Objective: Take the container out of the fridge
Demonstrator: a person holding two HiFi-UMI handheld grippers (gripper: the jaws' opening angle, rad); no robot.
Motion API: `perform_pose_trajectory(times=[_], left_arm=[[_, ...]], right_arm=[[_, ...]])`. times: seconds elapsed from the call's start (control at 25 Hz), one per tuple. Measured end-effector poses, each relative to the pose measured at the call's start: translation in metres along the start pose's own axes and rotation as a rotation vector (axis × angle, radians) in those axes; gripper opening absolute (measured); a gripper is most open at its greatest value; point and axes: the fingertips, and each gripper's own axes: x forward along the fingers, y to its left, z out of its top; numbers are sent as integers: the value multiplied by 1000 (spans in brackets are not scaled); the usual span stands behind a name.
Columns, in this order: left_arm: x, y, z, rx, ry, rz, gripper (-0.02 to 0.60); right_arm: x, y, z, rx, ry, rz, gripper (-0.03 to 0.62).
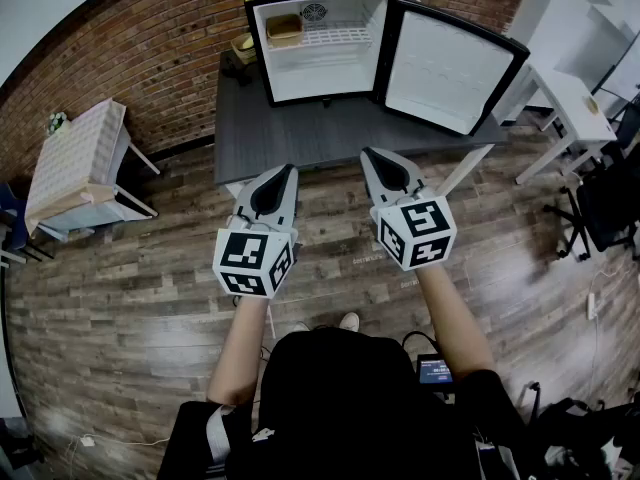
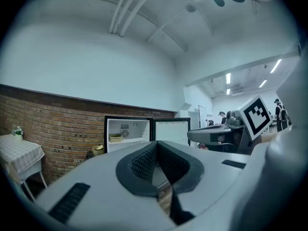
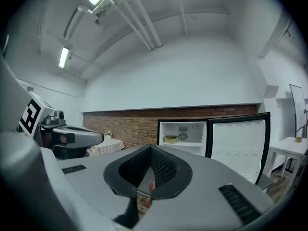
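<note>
While the left gripper (image 1: 284, 172) and the right gripper (image 1: 373, 156) hang side by side above the wood floor (image 1: 140, 298), we see one black fridge (image 1: 320, 76) on one dark grey table (image 1: 290, 140), its one door (image 1: 442, 68) swung wide to the right. One cloth-covered table (image 1: 75, 158) stands off to the left, and one white desk (image 1: 565, 96) to the right. One yellowish bowl (image 1: 243, 44) sits just left of the fridge. The grey table's front stretch lies between our two grippers and the fridge. Both grippers are clenched, jaws together and empty. The one tan container (image 1: 284, 30) rests at the left of the upper wire shelf (image 1: 342, 36), well ahead of both grippers.
</note>
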Motion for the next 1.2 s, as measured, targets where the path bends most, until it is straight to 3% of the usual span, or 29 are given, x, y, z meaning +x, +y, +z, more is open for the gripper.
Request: perform_pose_trajectory(times=[0.6, 0.84, 1.2], left_arm=[[25, -28, -11, 30, 19, 47, 14], [41, -20, -1, 93, 11, 72, 14], [79, 16, -11, 72, 19, 64, 14]], right_arm=[[-6, -29, -20, 41, -6, 92, 40], [14, -35, -19, 30, -8, 120, 40], [61, -41, -21, 15, 8, 144, 40]])
